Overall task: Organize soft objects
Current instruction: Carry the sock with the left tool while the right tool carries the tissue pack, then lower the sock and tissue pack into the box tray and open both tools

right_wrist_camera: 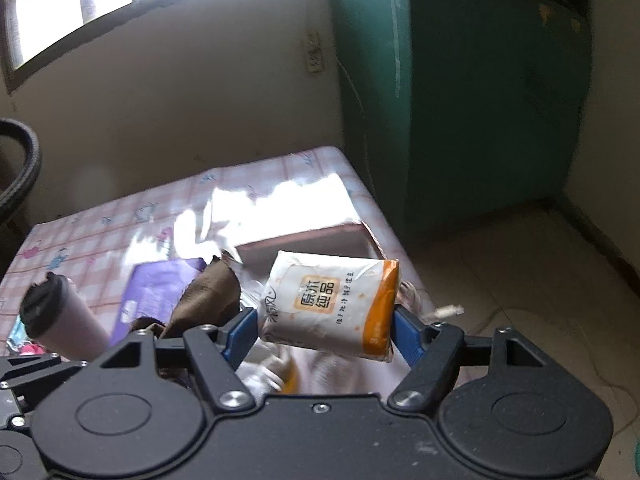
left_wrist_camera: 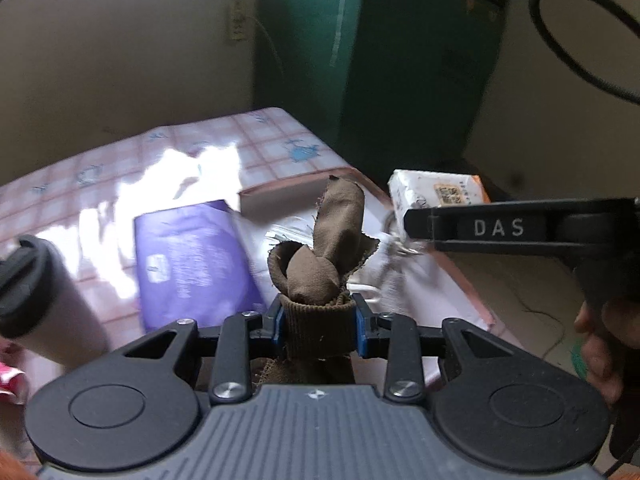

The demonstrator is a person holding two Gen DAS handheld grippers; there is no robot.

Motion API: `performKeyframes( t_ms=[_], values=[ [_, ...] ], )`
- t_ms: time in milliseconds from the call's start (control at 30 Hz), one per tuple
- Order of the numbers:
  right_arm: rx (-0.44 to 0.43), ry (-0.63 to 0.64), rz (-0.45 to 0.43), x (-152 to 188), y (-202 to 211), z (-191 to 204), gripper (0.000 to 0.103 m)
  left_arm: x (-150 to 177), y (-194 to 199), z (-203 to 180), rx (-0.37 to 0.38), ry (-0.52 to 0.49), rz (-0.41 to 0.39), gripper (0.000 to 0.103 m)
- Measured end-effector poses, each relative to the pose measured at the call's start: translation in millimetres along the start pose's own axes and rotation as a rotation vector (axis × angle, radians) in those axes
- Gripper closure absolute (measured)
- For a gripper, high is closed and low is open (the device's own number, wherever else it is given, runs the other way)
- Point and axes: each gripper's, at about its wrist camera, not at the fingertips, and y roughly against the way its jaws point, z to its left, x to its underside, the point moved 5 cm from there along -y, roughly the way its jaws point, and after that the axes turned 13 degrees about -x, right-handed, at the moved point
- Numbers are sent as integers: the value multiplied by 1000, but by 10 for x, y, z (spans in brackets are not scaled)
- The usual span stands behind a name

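My left gripper (left_wrist_camera: 319, 326) is shut on a brown sock (left_wrist_camera: 322, 256), bunched and sticking up between the blue pads, held above the table. The sock also shows in the right wrist view (right_wrist_camera: 208, 296) at the left. My right gripper (right_wrist_camera: 324, 334) is shut on a white and orange tissue pack (right_wrist_camera: 330, 304), held in the air above the table's right edge. In the left wrist view the tissue pack (left_wrist_camera: 438, 192) shows at the right, at the tip of the right gripper's black finger (left_wrist_camera: 500, 228).
A table with a pink checked cloth (right_wrist_camera: 120, 216) holds a purple packet (left_wrist_camera: 192, 256), a shallow cardboard box (right_wrist_camera: 308, 242) and a white tumbler with a black lid (right_wrist_camera: 60, 316). A green cabinet (right_wrist_camera: 460, 100) stands behind. Tiled floor (right_wrist_camera: 520, 280) lies to the right.
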Motion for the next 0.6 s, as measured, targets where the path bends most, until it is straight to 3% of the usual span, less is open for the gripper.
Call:
performKeyframes(
  t_ms=[133, 200, 233, 267, 433, 600],
  values=[
    [27, -16, 13, 87, 40, -163, 16, 29, -67, -159, 84, 13, 12, 63],
    [34, -24, 20, 111, 47, -220, 15, 46, -87, -216, 109, 13, 13, 49],
    [35, -29, 23, 120, 32, -245, 14, 49, -84, -227, 111, 11, 10, 36],
    [38, -32, 22, 132, 44, -267, 14, 55, -73, -238, 112, 10, -3, 34],
    [55, -44, 1, 134, 131, -276, 14, 13, -8, -159, 78, 22, -13, 32],
    [51, 7, -21, 117, 223, -69, 13, -57, 150, 52, -53, 29, -32, 25]
  ],
)
